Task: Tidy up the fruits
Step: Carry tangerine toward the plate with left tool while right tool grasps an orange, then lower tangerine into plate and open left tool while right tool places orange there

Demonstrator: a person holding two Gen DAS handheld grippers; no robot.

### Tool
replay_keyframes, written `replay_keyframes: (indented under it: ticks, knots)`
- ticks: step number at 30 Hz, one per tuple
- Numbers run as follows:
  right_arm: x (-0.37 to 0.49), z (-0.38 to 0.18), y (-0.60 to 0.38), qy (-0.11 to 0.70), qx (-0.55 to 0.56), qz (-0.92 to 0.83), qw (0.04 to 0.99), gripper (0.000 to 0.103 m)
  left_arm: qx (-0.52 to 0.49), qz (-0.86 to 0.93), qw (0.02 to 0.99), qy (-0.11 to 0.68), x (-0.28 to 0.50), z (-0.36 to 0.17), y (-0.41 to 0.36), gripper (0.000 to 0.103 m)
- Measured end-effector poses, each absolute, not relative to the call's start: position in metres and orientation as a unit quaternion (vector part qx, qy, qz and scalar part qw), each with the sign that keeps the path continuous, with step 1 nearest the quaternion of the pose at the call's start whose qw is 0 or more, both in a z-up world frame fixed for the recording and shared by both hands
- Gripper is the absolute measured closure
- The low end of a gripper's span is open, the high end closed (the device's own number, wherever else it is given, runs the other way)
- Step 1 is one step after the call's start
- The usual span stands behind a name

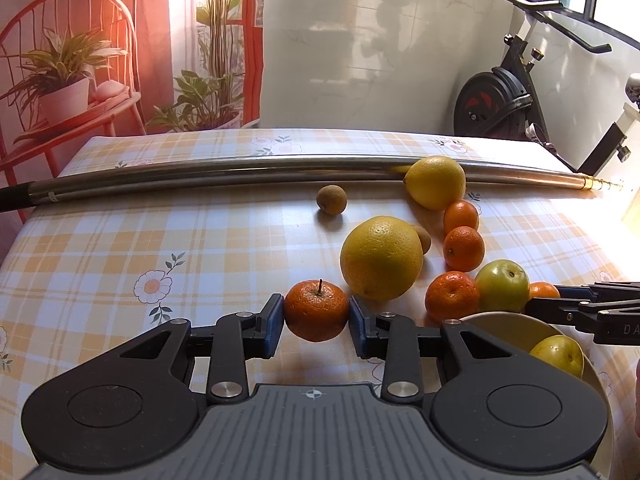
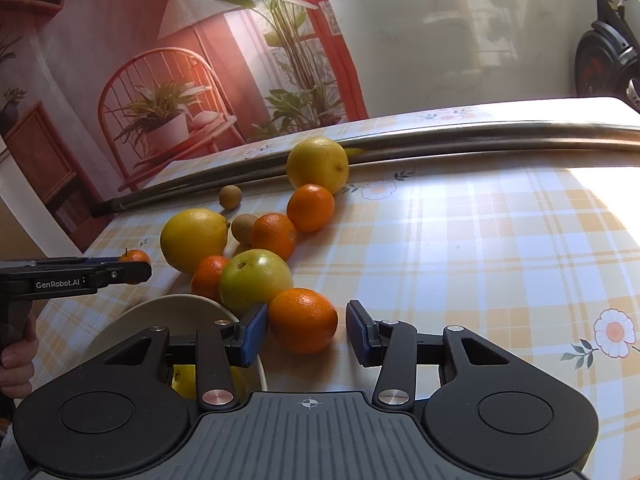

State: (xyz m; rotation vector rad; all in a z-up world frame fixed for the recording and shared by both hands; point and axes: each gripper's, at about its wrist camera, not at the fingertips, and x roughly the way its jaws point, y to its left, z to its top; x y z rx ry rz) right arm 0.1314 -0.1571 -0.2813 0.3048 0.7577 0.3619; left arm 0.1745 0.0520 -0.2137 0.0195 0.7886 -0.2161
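My left gripper (image 1: 316,316) is shut on a stemmed tangerine (image 1: 316,300), its blue pads pressed to both sides, low over the checked tablecloth (image 1: 160,240). My right gripper (image 2: 306,330) stands open around another tangerine (image 2: 303,318) on the cloth; a small gap shows at the right pad (image 2: 358,330). A cream bowl (image 1: 500,320) at my lower right holds a yellow-green apple (image 1: 558,354). Loose fruit lies beyond: a large yellow citrus (image 1: 380,262), a second one (image 1: 434,182), a green apple (image 1: 502,285), three tangerines and two small brown fruits.
A long metal pole (image 1: 240,176) lies across the table behind the fruit, touching the far yellow citrus. An exercise bike (image 1: 504,96) stands past the table's far right corner. A hand (image 2: 16,360) holds the left gripper's handle.
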Motion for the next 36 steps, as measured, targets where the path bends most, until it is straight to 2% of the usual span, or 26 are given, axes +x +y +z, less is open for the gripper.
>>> replay_keyframes:
  ticks: [4,7,23,36]
  knots:
    - [0.131,-0.281,-0.157,0.366,0.149,0.174,0.902,0.062,0.001,-0.117,0.915,0.385,0.157,-0.210,0.050,0.066]
    - [0.130,-0.281,-0.157,0.367,0.152,0.178,0.900,0.068,0.002,-0.126,0.914,0.386,0.143,-0.209,0.044,0.066]
    - [0.109,-0.267,-0.164,0.346,0.154,0.172,0.909,0.069,0.027,-0.138,0.915,0.378,0.103,-0.199,0.029,0.066]
    - [0.069,-0.242,-0.164,0.341,0.134,0.193,0.910,0.069,0.009,-0.136,0.901,0.411,0.083,-0.207,0.031,0.066]
